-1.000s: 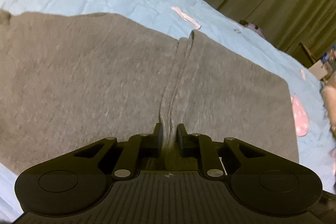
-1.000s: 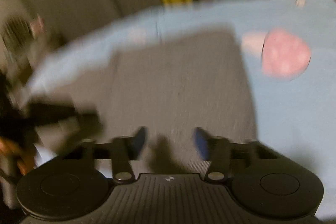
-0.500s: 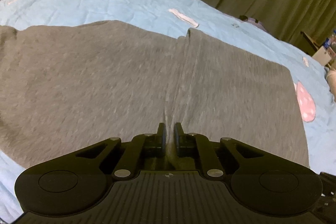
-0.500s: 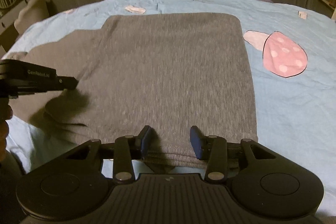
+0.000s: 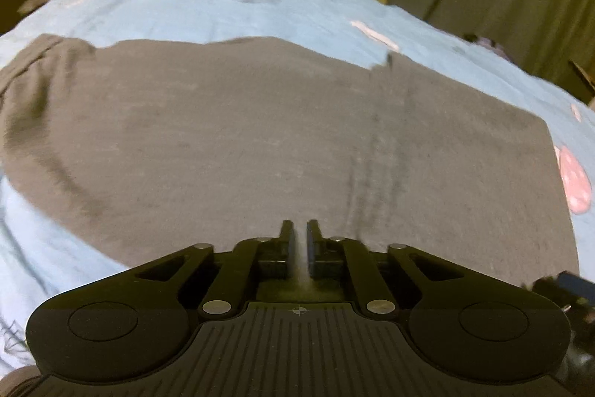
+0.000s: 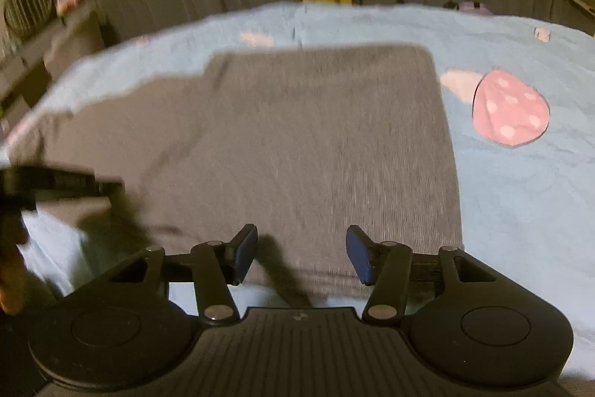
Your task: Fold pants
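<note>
Letting go cleanly matters now: right gripper jaws have just been opening, nothing between them, while left gripper pinches the pants.

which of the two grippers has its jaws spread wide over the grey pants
The right gripper: its blue-padded fingers stand well apart above the near edge of the pants. The left gripper has its jaws nearly together.

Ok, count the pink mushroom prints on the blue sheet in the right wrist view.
1 clear pink mushroom print, on the blue sheet right of the grey pants. Smaller pale patches lie beyond the pants, too blurred to identify; the pants may hide more.
</note>
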The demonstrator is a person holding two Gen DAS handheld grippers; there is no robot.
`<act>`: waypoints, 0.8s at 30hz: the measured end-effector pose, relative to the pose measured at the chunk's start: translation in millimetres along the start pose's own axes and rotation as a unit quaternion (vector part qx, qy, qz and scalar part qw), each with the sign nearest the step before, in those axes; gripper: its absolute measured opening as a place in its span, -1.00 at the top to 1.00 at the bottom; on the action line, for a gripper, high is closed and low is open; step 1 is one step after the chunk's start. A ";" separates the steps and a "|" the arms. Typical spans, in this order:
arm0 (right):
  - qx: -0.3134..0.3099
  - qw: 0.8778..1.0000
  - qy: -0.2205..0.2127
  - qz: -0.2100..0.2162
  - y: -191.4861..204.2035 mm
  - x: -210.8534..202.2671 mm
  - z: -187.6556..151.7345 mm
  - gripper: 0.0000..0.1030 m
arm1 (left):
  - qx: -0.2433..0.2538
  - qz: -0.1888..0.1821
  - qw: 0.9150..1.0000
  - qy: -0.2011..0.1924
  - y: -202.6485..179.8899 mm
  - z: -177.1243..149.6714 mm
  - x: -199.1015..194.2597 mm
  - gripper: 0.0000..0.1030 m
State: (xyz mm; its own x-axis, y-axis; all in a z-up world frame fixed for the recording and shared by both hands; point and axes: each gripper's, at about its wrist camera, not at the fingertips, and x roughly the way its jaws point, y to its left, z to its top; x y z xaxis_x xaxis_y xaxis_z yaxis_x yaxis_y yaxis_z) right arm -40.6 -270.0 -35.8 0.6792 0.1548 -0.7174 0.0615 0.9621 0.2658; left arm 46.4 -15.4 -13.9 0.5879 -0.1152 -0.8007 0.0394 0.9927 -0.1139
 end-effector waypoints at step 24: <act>-0.048 0.996 0.053 -0.044 22.0 39.2 2.9 -0.92 | -0.212 0.022 0.974 -0.074 111.0 19.1 -21.2 -0.47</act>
State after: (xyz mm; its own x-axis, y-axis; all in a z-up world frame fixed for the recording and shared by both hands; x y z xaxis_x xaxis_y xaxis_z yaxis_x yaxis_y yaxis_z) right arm -10.5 -243.4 -56.2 0.5929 0.0866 -0.8006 0.0438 0.9893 0.1395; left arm 53.7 97.9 1.7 0.6925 -0.0352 -0.7206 -0.3073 0.8893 -0.3388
